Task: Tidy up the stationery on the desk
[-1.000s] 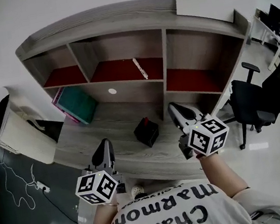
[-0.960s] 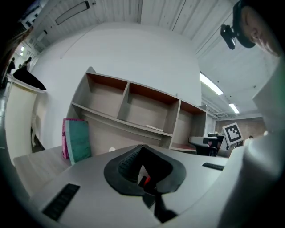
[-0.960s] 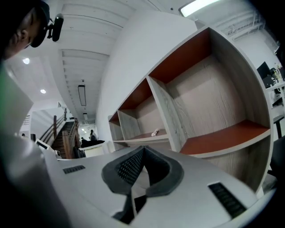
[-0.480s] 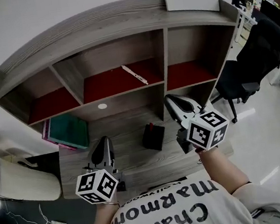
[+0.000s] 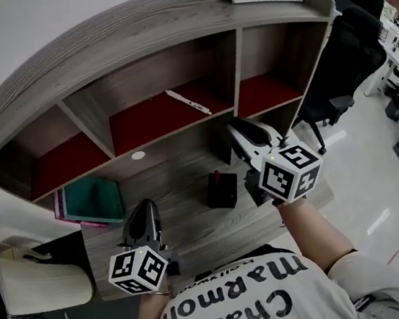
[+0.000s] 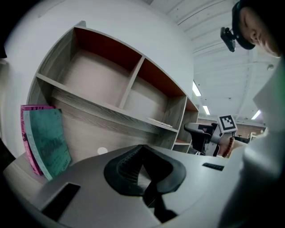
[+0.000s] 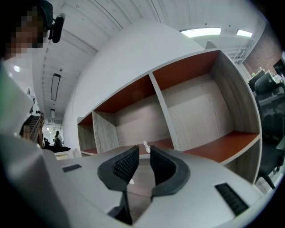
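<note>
Left gripper (image 5: 146, 207) hovers low over the near edge of the surface (image 5: 190, 225), marker cube toward the person; its jaws meet at the tips, nothing between them; right gripper (image 5: 234, 126) is held higher and further in, over the right part of the surface; its jaws stand a narrow gap apart, parallel, holding nothing; black box (image 5: 222, 189) sits on the surface between the two grippers, nearer the right one, touching neither, a small red bit at its top edge; teal book (image 5: 93, 200) stands on edge at the back left of the surface under the shelf unit (image 5: 132, 36), leaning a little, with pink books (image 5: 60, 207) just behind it, touching; small white disc (image 5: 138, 155) on the back panel right of the books; white pen-like item (image 5: 188, 102) lies slanted on the red floor of the middle upper compartment, alone there; left and right upper compartments show only red floors; black office chair (image 5: 349, 48) stands off to the right of the shelf unit.
</note>
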Available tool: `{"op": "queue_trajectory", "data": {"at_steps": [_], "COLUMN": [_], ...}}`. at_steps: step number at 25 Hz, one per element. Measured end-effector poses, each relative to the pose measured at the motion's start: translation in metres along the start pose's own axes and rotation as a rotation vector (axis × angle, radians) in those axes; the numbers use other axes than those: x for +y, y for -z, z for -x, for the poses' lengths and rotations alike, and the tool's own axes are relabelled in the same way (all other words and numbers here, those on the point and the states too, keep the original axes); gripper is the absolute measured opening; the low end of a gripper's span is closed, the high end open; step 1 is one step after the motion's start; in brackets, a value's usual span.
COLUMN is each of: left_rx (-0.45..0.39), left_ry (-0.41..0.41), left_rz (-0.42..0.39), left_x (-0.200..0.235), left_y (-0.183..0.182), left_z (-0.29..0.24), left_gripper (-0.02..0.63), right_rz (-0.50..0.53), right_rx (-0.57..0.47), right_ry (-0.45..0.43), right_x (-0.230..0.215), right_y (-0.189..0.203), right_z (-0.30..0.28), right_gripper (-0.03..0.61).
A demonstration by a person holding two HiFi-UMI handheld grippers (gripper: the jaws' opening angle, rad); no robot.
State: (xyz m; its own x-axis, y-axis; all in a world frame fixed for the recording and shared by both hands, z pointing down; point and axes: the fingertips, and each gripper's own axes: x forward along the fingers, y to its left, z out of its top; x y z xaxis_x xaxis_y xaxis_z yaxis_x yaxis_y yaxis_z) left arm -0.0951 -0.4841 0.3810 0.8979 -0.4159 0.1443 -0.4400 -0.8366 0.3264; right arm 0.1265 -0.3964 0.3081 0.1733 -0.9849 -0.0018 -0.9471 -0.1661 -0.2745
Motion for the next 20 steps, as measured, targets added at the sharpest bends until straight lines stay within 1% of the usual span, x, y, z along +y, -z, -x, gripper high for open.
{"op": "queue_trajectory", "data": {"at_steps": [4, 10, 12, 17, 20], "left_rx": [0.007, 0.003, -0.001, 0.001, -0.01], "left_ry": [-0.016, -0.056, -0.08, -0.111, -0.13], "left_rz": [0.027, 0.047, 0.065, 0.087, 0.093], "left_x": [0.007, 0.01, 0.014, 0.019, 0.023], "left_y": [0.005, 0.005, 0.007, 0.013, 0.012], "left_z": [-0.003, -0.002, 0.0, 0.003, 0.006], "left_gripper": [0.012, 0.012, 0.012, 0.011, 0.012], "right_rz": [0.041, 0.077, 0.104, 0.166, 0.232], "right_rx": [0.015, 0.09, 0.104, 0.141, 0.159], "right_ry": [0.001, -0.023, -0.03, -0.016, -0.002], "right_x": [-0.002, -0.004, -0.002, -0.001, 0.0], "right_y": [-0.005, -0.001, 0.0, 0.004, 0.005], "right_z": [-0.017, -0.045, -0.054, -0.072, -0.079], "right_gripper": [0.095, 0.115, 0.13, 0.138, 0.14]}}
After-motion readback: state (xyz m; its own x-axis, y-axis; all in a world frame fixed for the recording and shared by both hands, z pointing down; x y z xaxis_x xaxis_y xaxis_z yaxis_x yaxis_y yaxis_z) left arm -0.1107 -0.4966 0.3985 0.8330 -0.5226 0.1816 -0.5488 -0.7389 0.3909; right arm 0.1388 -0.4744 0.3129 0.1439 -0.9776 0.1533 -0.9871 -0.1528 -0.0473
